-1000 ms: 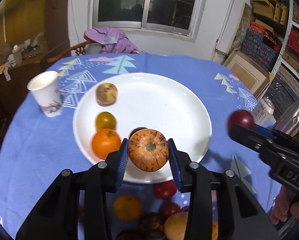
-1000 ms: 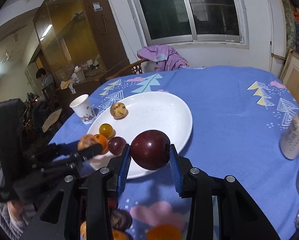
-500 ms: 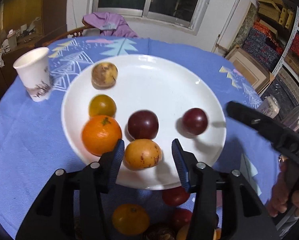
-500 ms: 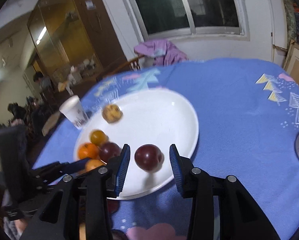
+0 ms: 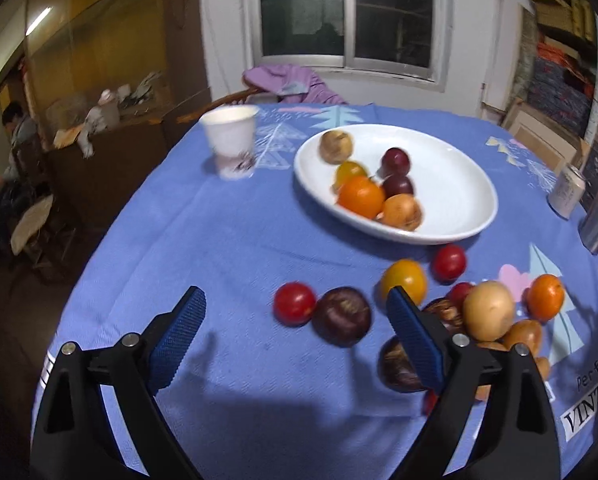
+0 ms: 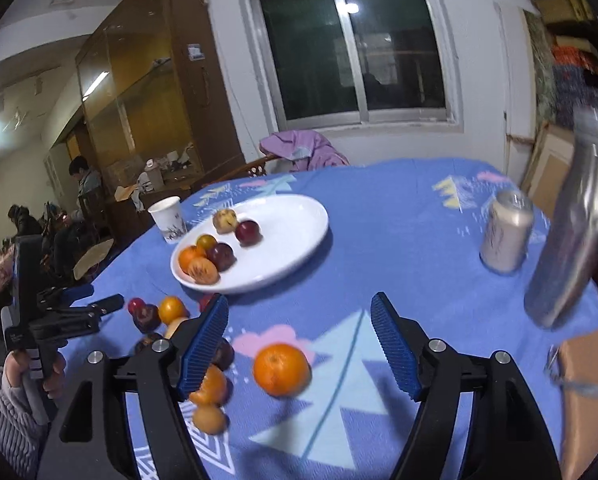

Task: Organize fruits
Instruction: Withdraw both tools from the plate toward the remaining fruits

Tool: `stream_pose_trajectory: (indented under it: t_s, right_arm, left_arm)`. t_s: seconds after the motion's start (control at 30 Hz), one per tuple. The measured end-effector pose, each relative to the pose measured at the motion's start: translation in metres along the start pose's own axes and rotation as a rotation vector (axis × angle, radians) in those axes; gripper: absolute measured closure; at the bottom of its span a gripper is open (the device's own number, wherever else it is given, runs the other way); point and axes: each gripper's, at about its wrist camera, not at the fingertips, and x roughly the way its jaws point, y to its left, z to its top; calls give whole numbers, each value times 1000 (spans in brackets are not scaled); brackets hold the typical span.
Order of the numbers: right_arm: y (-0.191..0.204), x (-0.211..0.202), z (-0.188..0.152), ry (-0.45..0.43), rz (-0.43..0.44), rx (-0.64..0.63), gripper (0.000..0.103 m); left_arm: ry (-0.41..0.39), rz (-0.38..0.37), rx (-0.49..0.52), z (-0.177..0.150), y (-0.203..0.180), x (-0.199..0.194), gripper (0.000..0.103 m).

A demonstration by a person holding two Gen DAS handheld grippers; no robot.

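**Now both claws hang wide above the loose fruit**

Well, the left claw (image 5: 295, 340) has just been opening and stands apart with nothing between its blue pads; beneath it lies bare blue cloth, with a red fruit (image 5: 294, 303) and a dark purple fruit (image 5: 342, 316) just ahead. The right claw (image 6: 299, 346) has likewise just been opening, jaws spread and empty, over an orange (image 6: 282, 369) sitting on the worktop (image 6: 399, 240).

The white plate (image 5: 451, 184) carries six fruits bunched on its left half: an orange one (image 5: 360, 197), a speckled yellow-orange one (image 5: 402, 211), two dark plums, a small yellow one and a brownish one. More fruit is heaped on the cloth in front of the plate.

As for writing: white cloth at the worktop's near right corner reads "Per" and "VIN" (image 5: 579, 412), the rest cut off. The paper cup (image 5: 230, 141) has a dark print too blurred to read. The can (image 6: 507, 231) shows no legible label.
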Motion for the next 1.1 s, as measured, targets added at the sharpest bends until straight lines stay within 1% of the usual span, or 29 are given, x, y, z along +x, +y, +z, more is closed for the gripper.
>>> stream_pose_trajectory:
  t_s: [0.07, 0.13, 0.2, 0.33, 0.5, 0.57, 0.63, 0.7, 0.77, 0.83, 0.9, 0.97, 1.0, 1.03, 1.07, 1.1]
  right_arm:
    - [-12, 12, -7, 50, -14, 39, 28]
    - [-17, 17, -9, 63, -12, 51, 28]
    - [-18, 19, -9, 63, -27, 48, 28]
    - [-17, 22, -11, 81, -26, 45, 28]
    - [-16, 27, -12, 103, -22, 40, 28]
    - [-17, 28, -12, 108, -25, 43, 28]
    - [-18, 28, -12, 111, -28, 48, 28]
    - [-18, 27, -12, 110, -30, 50, 28]
    - [-19, 27, -12, 109, -31, 53, 28]
    - [-19, 27, -13, 112, -28, 55, 28]
    - [-20, 29, -13, 119, -23, 59, 28]
    - [-20, 29, -14, 122, -24, 63, 28]
    - [-20, 29, -14, 123, -24, 64, 28]
    - [-20, 29, -14, 123, -21, 67, 28]
    - [-20, 29, -15, 124, -18, 71, 28]
    - [-21, 29, -15, 126, -16, 72, 28]
  left_arm:
    - [33, 10, -63, 1, 15, 13, 13]
    - [66, -23, -136, 4, 30, 26, 13]
    - [82, -31, -176, 5, 39, 38, 13]
    - [129, -54, -190, 3, 41, 59, 13]
    - [149, -69, -194, 4, 41, 66, 13]
    - [164, -37, -183, 2, 42, 68, 12]
    - [169, -43, -192, 1, 45, 65, 12]
    - [151, -8, -198, -1, 51, 56, 9]
    - [122, 32, -223, -3, 61, 45, 9]
    - [123, 18, -253, -5, 70, 43, 10]
    - [142, -16, -277, -7, 73, 46, 10]
    - [153, -26, -252, -7, 68, 49, 13]
    - [155, -24, -237, -7, 66, 50, 21]
    - [157, -25, -225, -7, 63, 51, 25]
    - [158, -29, -221, -7, 62, 51, 27]
    - [158, -34, -222, -8, 62, 51, 34]
